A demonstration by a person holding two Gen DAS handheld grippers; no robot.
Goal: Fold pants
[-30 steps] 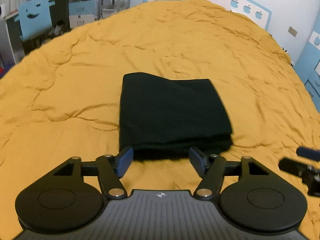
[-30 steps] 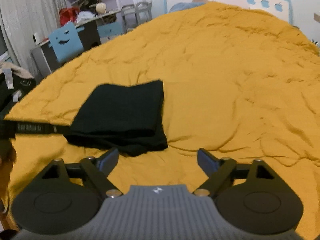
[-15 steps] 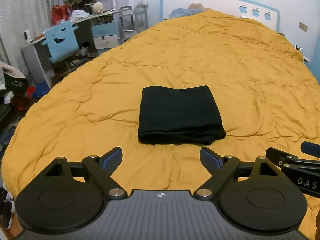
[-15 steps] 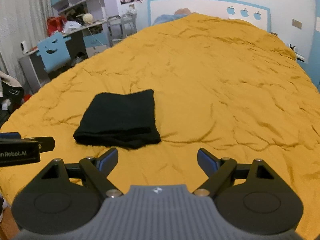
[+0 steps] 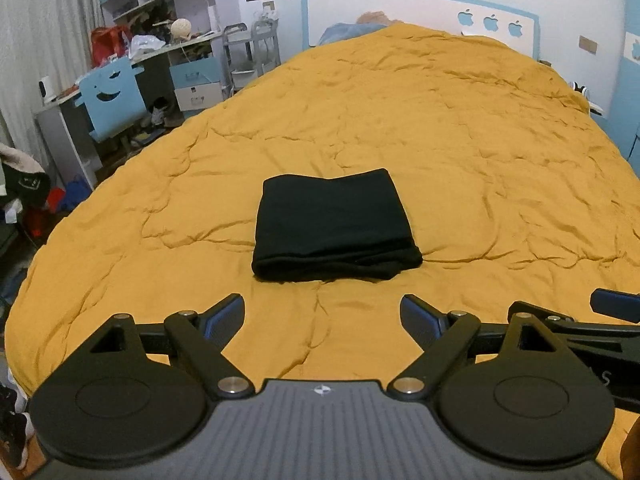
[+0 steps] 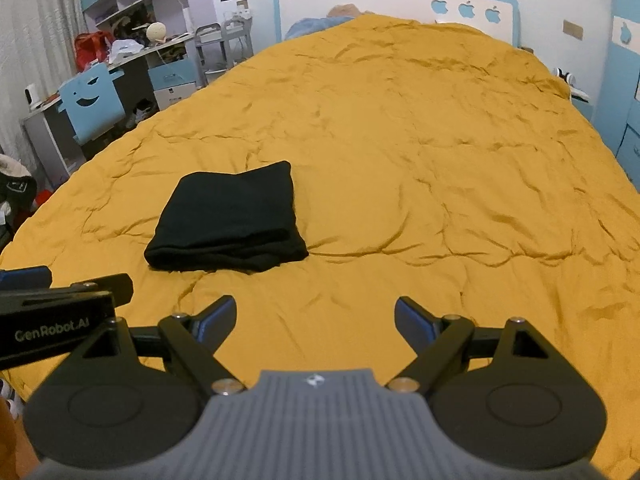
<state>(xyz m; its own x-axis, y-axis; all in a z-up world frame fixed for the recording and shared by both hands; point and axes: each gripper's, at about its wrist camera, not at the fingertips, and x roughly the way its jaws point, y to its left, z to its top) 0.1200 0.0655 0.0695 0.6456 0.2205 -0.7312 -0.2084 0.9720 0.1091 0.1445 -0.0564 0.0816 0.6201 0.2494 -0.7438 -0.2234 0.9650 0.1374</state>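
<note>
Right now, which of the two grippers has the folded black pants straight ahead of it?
The left gripper: in its own view the folded black pants lie centred ahead. From the right gripper, they sit off to the left.

Matt black cloth pants [image 5: 334, 222]; creased quilt [image 5: 460, 152]

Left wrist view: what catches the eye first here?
A big mustard-yellow quilt fills the view. Near its middle lie black pants, folded into a neat rectangle. Low in front, the left gripper stands open and empty, short of the pants.
</note>
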